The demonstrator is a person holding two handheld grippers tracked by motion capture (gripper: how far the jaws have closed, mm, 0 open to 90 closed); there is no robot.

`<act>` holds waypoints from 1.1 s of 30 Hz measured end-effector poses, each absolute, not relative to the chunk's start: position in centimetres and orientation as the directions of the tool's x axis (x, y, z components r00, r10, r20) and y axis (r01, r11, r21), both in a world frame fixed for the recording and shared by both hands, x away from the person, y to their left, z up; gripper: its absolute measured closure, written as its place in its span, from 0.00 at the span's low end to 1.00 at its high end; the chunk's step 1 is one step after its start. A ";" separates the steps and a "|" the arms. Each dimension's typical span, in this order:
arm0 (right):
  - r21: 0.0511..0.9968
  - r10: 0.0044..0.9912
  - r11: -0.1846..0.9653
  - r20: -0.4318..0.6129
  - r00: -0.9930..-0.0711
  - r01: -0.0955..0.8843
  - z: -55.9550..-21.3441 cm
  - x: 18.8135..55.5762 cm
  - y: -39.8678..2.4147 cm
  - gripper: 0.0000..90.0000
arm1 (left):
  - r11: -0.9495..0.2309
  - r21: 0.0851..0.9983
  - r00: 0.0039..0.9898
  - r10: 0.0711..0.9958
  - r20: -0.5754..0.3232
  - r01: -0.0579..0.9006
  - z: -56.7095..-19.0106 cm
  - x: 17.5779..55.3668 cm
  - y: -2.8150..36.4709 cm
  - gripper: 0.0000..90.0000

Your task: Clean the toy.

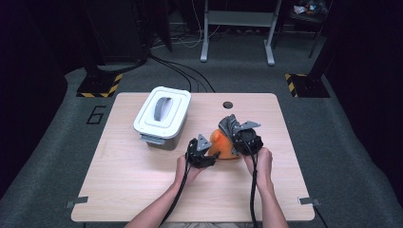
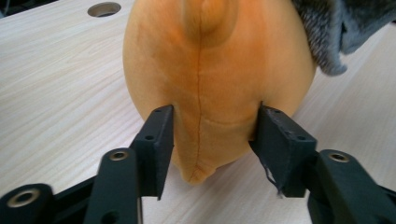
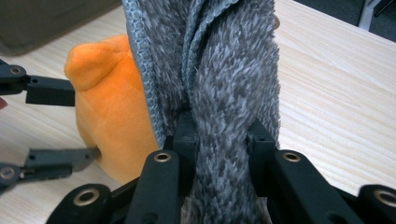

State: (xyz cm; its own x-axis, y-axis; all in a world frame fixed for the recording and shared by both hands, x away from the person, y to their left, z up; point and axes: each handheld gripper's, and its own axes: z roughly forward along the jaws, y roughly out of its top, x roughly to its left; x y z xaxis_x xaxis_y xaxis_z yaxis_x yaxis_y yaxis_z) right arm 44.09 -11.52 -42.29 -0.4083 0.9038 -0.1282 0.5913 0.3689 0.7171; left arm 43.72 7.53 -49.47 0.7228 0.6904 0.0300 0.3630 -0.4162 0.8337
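Grey fleece cloth point(image 3: 224, 93), pinched in my right gripper point(image 3: 219, 140), drapes over and hides part of the orange plush toy point(image 2: 210, 84) mid-table; my left gripper point(image 2: 212, 133) straddles the toy's tip, whether pressing I cannot tell.

A lab: hazard-striped stand bases point(image 1: 100, 85), floor cables point(image 1: 183, 71) and dark curtains around one table point(image 1: 142, 190).
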 end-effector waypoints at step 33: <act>0.750 0.884 0.392 -0.146 -0.445 0.533 -41.8 42.6 -10.7 0.80 | -0.397 0.836 0.757 0.652 -0.034 0.379 -48.5 43.4 7.9 0.84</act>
